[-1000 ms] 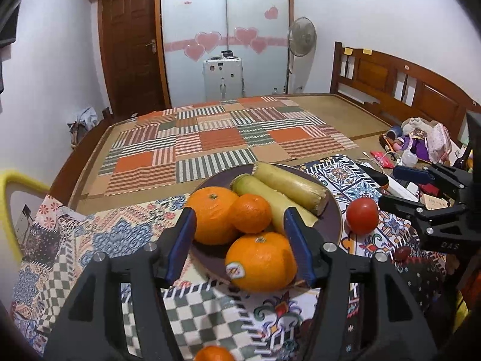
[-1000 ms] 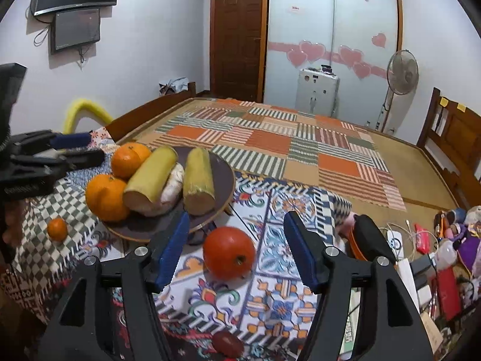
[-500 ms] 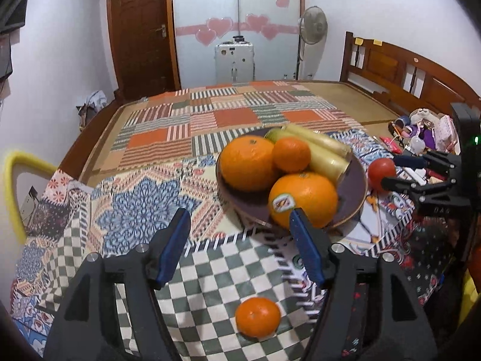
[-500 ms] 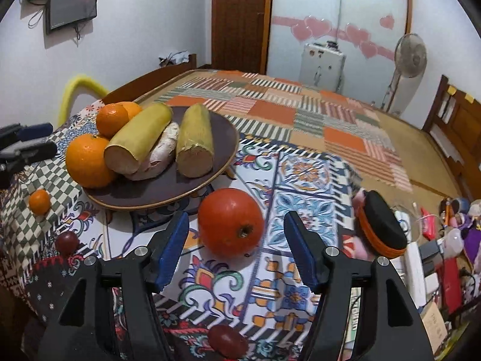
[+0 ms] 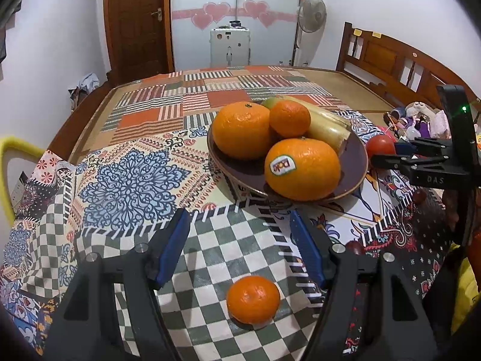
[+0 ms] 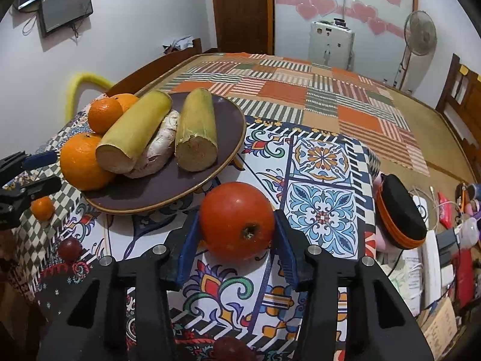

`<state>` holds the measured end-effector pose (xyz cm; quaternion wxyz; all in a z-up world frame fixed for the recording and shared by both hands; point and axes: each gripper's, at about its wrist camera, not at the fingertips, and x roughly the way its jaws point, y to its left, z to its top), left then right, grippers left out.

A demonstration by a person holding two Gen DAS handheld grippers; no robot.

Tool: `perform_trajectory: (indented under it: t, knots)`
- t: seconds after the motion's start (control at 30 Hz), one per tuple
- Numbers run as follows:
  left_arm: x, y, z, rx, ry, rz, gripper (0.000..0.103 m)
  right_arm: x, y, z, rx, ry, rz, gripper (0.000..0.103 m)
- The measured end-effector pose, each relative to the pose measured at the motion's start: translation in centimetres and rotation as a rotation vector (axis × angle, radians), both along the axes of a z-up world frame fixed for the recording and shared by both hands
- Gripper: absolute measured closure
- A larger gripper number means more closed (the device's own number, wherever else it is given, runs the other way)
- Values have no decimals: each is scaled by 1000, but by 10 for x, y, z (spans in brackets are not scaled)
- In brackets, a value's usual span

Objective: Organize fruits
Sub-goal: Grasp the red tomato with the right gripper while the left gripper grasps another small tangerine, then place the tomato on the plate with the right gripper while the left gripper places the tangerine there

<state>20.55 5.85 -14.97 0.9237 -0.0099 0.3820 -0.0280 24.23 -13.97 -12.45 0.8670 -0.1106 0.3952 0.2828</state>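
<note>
A dark plate (image 5: 354,162) holds three oranges (image 5: 302,168) and two yellow stalks (image 6: 135,132). A small orange (image 5: 253,299) lies on the checked cloth in front of the plate, just below my open left gripper (image 5: 240,249). In the right wrist view my right gripper (image 6: 237,240) has its blue pads against both sides of a red tomato (image 6: 237,221) on the cloth, right of the plate (image 6: 192,180). The tomato also shows in the left wrist view (image 5: 380,147) at the right gripper's tips.
Small dark red fruits lie on the cloth (image 6: 69,248) (image 6: 231,349). A black and orange case (image 6: 399,213) and clutter sit at the right. A patchwork mat (image 5: 210,96) covers the bed behind. A yellow chair back (image 5: 12,147) stands at the left.
My right gripper has moved forward around the tomato and closed on it. My left gripper has pulled back from the plate toward the small orange.
</note>
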Motion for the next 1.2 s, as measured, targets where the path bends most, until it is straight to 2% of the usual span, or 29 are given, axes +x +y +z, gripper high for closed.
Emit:
perform_trajectory:
  t: [0.23,0.53,0.6,0.63,0.7,0.77,1.0,1.2]
  knots:
    - [-13,-2,-1,8,22,-6,34,-14,-7,4,22,-24,-17,60]
    - [-29,-2,-17,2,83,4,35,-44,-19,26,54,-81,-3,60]
    - [-31,-2,-19,1,89,5,46,-47,-21,27,56,-86,4,60]
    - [-31,-2,-20,2,93,6,48,-49,-21,28,52,-92,5,60]
    - [-33,-2,-20,-1,87,7,62,-51,-21,28,50,-98,6,60]
    - [-35,-3,-18,-19,84,-9,69,-50,-22,28,55,-94,7,60]
    - [-41,-7,-8,-9,61,-15,69,-50,-22,30,65,-97,1,60]
    - [-36,-8,13,-5,9,-11,69,-46,-18,35,78,-113,4,60]
